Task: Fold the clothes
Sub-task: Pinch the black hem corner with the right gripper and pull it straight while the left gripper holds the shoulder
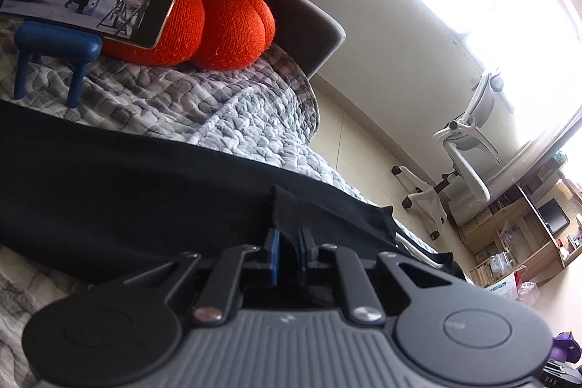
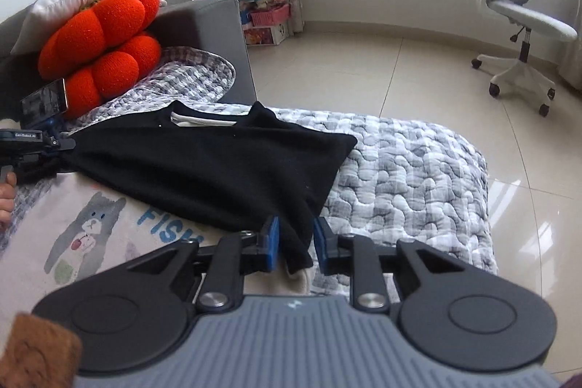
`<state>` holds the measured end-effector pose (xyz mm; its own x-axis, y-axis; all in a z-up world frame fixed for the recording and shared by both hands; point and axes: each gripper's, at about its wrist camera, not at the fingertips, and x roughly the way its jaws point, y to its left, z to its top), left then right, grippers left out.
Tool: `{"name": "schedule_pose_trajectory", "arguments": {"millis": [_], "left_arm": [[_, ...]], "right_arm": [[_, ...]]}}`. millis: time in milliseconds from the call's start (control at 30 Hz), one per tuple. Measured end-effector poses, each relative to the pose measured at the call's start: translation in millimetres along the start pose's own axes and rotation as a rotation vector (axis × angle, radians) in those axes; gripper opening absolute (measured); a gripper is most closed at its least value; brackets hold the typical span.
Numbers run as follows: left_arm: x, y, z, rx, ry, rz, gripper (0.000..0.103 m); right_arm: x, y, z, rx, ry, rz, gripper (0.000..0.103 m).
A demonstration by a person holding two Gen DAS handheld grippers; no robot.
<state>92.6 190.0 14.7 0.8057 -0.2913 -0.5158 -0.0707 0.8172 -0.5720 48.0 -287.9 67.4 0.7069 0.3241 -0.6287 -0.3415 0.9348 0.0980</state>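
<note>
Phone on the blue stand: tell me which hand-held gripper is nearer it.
Left. The left hand-held gripper sits just below the phone, pinching the black garment; the right hand-held gripper is at its opposite corner.

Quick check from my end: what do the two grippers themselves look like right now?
Both match: the left gripper and right gripper have ribbed grey bodies, black linkage arms with silver pivot screws, round black side discs and blue finger pads. No cables show.

cat-print cloth [image 2: 91,228]: "fish" | left gripper [image 2: 54,142]: "genrobot.ai"
</note>
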Motion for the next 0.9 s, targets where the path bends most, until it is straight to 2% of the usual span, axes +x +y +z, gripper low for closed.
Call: {"name": "schedule_pose_trajectory", "arguments": {"millis": [133,200,233,367,433,467,600,767,800,833,900], "left_arm": [[-0.1,1.5,0.4,-0.007,0.001,-0.001,0.011],[0.0,2.5,0.7,-0.012,0.001,0.000,0.009],[-0.4,2.9,0.8,-0.013,-0.001,0.001,0.008],[-7.8,6.7,5.5,-0.053,-0.019,-0.045,0.006],[-7.7,7.6,6.2,-0.066,-0.016,-0.059,0.006],[-4.4,6.5,5.1,-0.052,0.000,-0.039,0.006],[7.5,5.9,-0.3,-0.014,0.049,0.022,0.006],[2.0,16.6,5.1,-0.086,0.045,-0.027,0.007],[2.1,18.1,5.5,-0.095,0.046,-0.022,0.007],[2.1,19.0,5.8,-0.102,0.047,-0.017,0.007],[1.3,20.0,6.2,-0.114,0.049,-0.016,0.008]], "right_arm": [[11.5,20.8,-10.5,-0.176,0.033,-0.039,0.024],[16.4,26.2,-13.6,-0.242,0.048,-0.090,0.008],[18.8,28.5,-14.9,-0.273,0.055,-0.118,0.006],[0.7,31.7,-13.8,-0.321,0.024,-0.144,0.005],[-0.2,31.2,-16.3,-0.332,0.045,-0.131,0.004],[5.7,31.2,-19.8,-0.349,0.072,-0.132,0.005],[18.9,36.9,-21.8,-0.376,0.101,-0.146,0.007],[5.6,35.2,-9.9,-0.350,0.129,-0.057,0.026],[0.6,31.6,-6.1,-0.308,0.115,-0.039,0.038],[-3.5,25.9,-1.5,-0.236,0.096,-0.025,0.041],[-2.4,12.4,7.4,-0.086,0.088,-0.015,0.041]]}}
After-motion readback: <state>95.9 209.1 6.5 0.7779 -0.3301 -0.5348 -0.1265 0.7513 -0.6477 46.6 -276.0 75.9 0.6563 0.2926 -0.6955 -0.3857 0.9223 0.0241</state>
